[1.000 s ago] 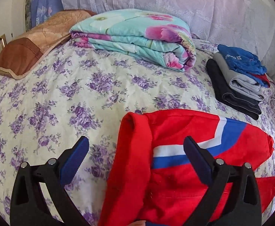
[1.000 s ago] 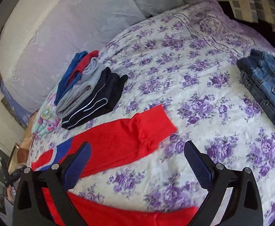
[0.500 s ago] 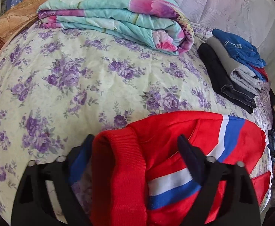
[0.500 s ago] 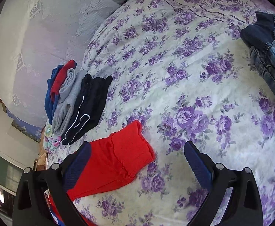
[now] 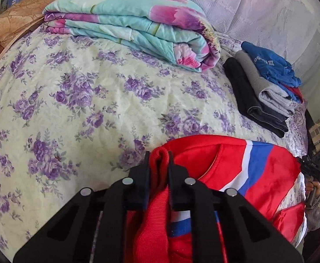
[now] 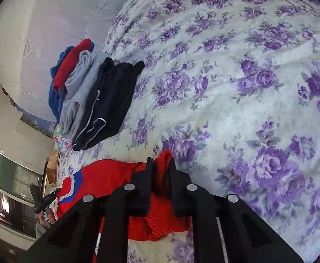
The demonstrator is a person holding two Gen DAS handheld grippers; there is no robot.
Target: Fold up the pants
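Both grippers now clamped on the red pants

The left gripper (image 5: 159,153), wide open a second ago, is closing, its pads pinching the red pants (image 5: 269,171) at the ribbed waistband; the right gripper (image 6: 161,160), earlier open, grips the cuff between its fingers on the floral bedspread (image 6: 236,92).

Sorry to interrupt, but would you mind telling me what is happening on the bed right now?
A person is folding red pants on the floral bedspread with two hand-held grippers. The left gripper is closing on the ribbed waistband; fabric is pinched between its jaws. The right gripper is shut on a ribbed leg cuff. Neither end has been lifted yet. A stack of folded clothes and a folded floral quilt lie farther back on the bed.
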